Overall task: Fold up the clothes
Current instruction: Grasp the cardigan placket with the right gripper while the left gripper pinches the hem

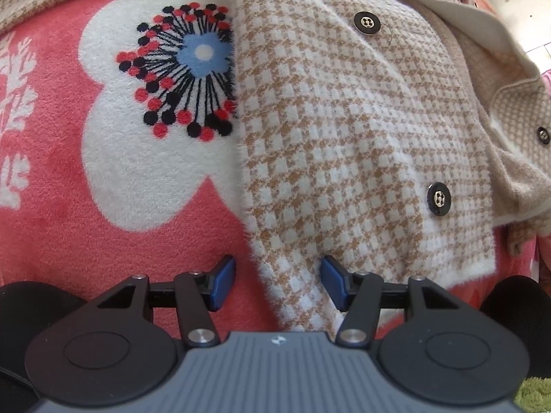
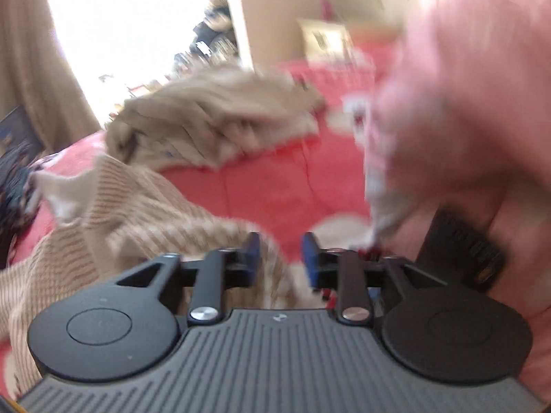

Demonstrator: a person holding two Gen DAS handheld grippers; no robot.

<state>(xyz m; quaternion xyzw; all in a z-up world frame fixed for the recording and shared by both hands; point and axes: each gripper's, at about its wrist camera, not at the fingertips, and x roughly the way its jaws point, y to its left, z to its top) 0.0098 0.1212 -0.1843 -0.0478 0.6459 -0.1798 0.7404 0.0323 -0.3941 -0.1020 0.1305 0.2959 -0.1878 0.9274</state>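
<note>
A fuzzy knitted cardigan (image 1: 344,130) in a tan-and-white houndstooth check is being shown spread flat on a coral-pink fleece blanket (image 1: 51,241). Two round black buttons with metal centres — the upper button (image 1: 367,23) and the lower button (image 1: 439,199) — are being seen down its front, and the plain beige inside is being exposed where the collar is turned back at the right. A large white flower (image 1: 137,158) with a blue centre and black and red dotted stamens is being shown woven into the blanket just beside the cardigan's straight left edge.

The left hand-held gripper (image 1: 278,282) is being held pointing steeply down over the cardigan's hem corner, its blue pads standing apart on either side of the edge, with no pinch on the fabric being seen.

In the blurred right wrist view, the right hand-held gripper (image 2: 280,258) is being held partly open with nothing clearly between its pads; the cardigan (image 2: 137,220) is lying rumpled below and to the left. A second, beige ribbed garment (image 2: 213,120) is being seen heaped farther back on the blanket, with bare pink surface between the two. A bright window (image 2: 137,24), a tan curtain (image 2: 27,51) and a pale wall are being seen behind — while a blurred pink mass is filling the right side.
</note>
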